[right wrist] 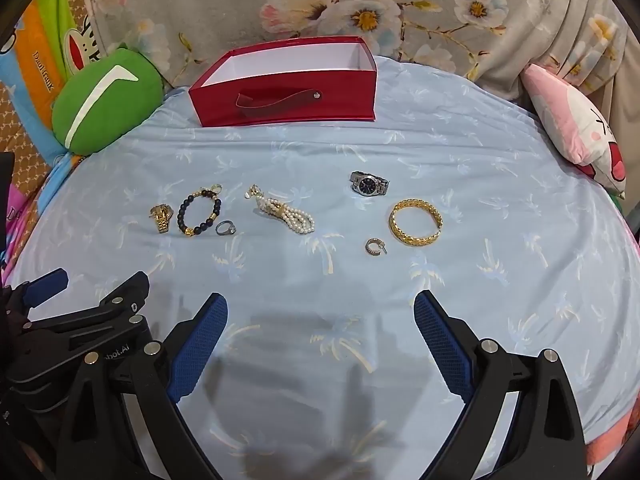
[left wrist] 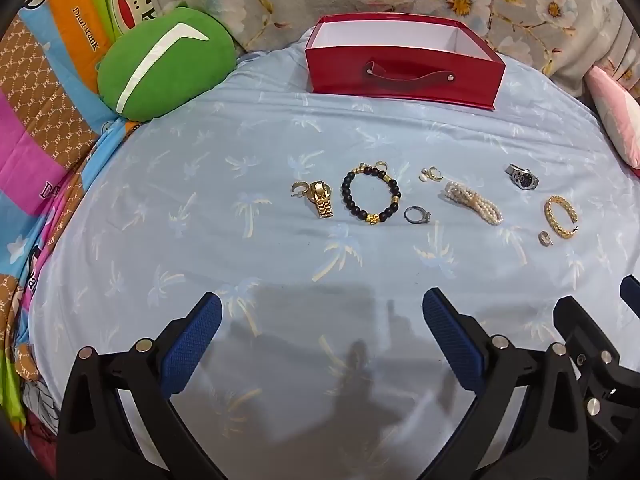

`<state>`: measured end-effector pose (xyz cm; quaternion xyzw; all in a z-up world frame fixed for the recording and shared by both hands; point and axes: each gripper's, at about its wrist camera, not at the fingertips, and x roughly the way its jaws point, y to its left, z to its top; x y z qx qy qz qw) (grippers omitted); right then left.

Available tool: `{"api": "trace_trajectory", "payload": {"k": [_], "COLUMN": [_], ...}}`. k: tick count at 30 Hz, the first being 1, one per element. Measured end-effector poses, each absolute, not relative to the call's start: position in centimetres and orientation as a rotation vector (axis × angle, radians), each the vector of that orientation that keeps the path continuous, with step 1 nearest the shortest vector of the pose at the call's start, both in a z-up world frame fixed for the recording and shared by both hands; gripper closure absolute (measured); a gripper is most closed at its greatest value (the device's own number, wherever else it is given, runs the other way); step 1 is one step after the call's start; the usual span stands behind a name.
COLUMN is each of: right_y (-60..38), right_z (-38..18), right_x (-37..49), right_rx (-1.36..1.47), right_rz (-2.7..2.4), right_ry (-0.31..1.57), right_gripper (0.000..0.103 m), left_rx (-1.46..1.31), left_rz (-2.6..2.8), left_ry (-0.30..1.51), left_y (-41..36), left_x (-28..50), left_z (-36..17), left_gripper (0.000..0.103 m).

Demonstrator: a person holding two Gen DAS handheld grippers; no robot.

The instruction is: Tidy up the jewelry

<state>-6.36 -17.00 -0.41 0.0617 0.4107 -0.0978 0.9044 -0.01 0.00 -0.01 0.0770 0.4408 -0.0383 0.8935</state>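
1. Left wrist view: nothing looks sorted yet. The open red cardboard box with a strap handle and white lining shows no jewelry in the part of its interior that is visible, and every piece lies in a loose row on the pale blue palm-print bedsheet, on the near side of the box. Nearest below the box are the black-bead bracelet with gold spacers, the gold link watch to its left and the small silver ring. The left gripper hovers nearer still, its jaws spread wide and empty, ribbed blue pads facing each other.

2. Right wrist view: right of and nearer than the box lie the knotted multi-strand pearl bracelet, the steel watch with dark dial, the woven gold bangle and a small hoop earring. The right gripper also has spread, empty jaws. All the moving into the box appears left to do; the small rigid metal pieces look fiddly on soft cloth.
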Motion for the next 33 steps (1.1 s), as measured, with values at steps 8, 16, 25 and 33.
{"api": "trace_trajectory", "payload": {"k": [8,16,25,33], "right_y": [-17.02,-17.0,-16.97,-16.94], "right_z": [-0.53,-0.66,-0.59,-0.66], "right_x": [-6.39,-6.39,-6.42,-6.36], "right_rx": [0.13,0.131,0.131,0.131], "right_rz": [-0.202,-0.201,-0.202,-0.202], "right_ry": [0.849,0.85,0.85,0.851], "right_gripper": [0.011,0.011,0.011,0.011], "left_rx": [0.159,0.161,0.16,0.162], "left_rz": [-0.08,-0.079,-0.08,-0.079], "left_ry": [0.913,0.914,0.915,0.91], "left_y": [0.22,0.1,0.09,0.28], "left_x": [0.09,0.06,0.05,-0.13], "left_z": [0.04,-0.08,-0.12,-0.18], "left_gripper": [0.005,0.005,0.005,0.005]}}
